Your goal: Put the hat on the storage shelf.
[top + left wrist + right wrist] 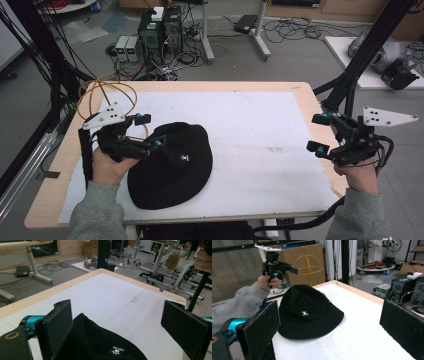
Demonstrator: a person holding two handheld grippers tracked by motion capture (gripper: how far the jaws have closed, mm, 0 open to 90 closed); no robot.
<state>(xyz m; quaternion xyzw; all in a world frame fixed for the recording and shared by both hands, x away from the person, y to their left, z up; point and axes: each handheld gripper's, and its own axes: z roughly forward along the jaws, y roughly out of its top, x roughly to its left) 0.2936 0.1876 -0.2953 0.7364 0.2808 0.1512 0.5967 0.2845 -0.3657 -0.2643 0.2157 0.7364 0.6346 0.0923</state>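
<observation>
**One black hat on a white-covered table, two hand-held grippers**

Surface: wooden table [300, 87] with pale rim, topped by a white sheet [250, 130] bearing faint grey smudges. Room: grey floor strewn with cables; two dark computer towers [160, 27] and two small pale boxes [127, 47] beyond the far edge; black frame struts at both sides; a cardboard box with a yellow wire hoop [308, 263] behind the table in the right gripper view.

Count: one black bucket hat [172, 167], brim down on the left part of the sheet near the front edge, small white logo on the crown. Two grippers, each gripped by one hand in a grey sleeve.

Left gripper [147, 131]: raised just above the hat's left side, jaws spread wide, hat crown [100, 345] low between them, nothing clamped. Right gripper [318, 132]: well apart from the hat, at the table's right edge, jaws wide, nothing between them.
</observation>
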